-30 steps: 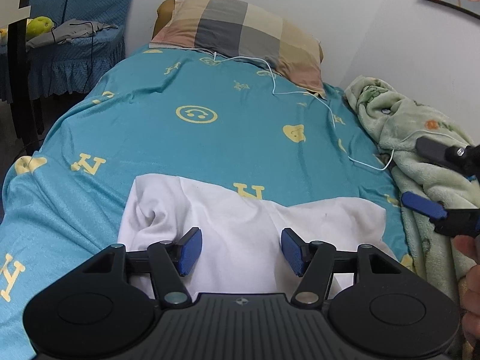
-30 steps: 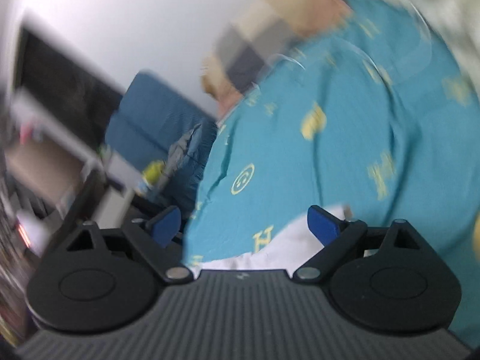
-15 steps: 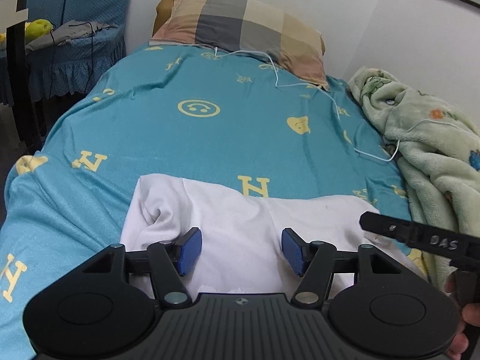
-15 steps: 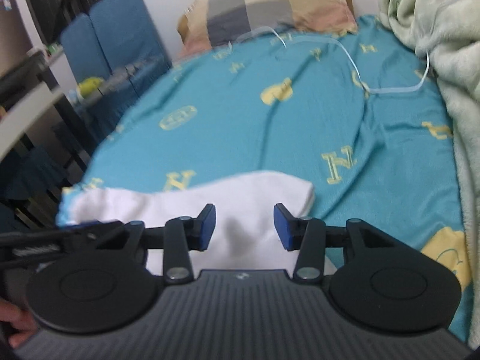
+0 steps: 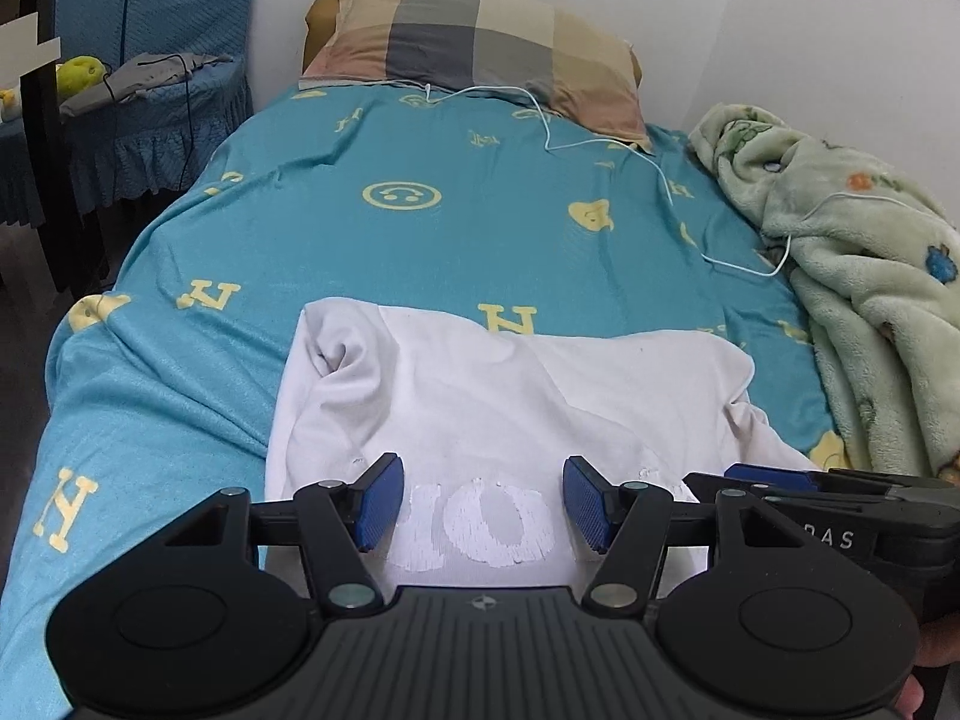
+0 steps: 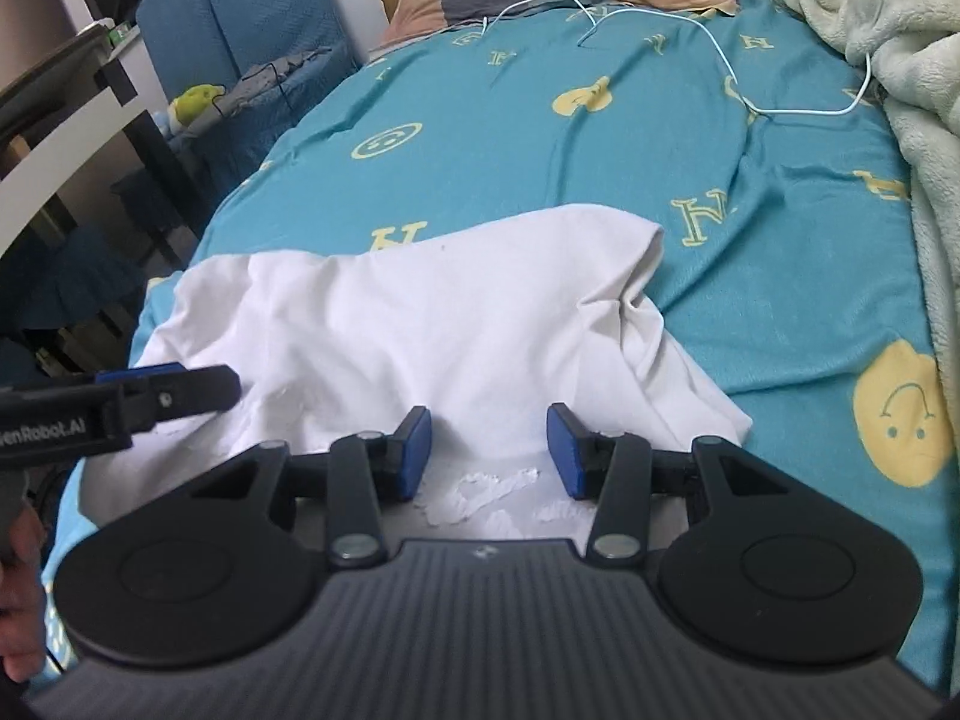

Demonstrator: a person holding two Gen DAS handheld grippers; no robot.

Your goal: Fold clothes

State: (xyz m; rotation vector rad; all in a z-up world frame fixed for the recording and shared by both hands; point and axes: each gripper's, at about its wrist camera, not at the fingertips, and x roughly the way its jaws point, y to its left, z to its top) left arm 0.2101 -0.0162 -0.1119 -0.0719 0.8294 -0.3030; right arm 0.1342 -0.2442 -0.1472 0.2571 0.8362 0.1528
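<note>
A white garment (image 5: 510, 396) lies spread, rumpled, across the near end of a teal bed (image 5: 420, 240) as the left gripper (image 5: 477, 504) and right gripper (image 6: 489, 453) hover side by side above it, jaws apart and empty, seemingly poised to grasp its near edge.

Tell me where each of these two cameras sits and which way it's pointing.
Left wrist: on the left gripper, jaws open, facing up the bed over the white garment toward the checked pillow; right gripper at its right edge.
Right wrist: on the right gripper, jaws open, same direction; left gripper at its left edge, with a hand.
Shared: garment, pillow, teal patterned bedsheet, white cable.
</note>
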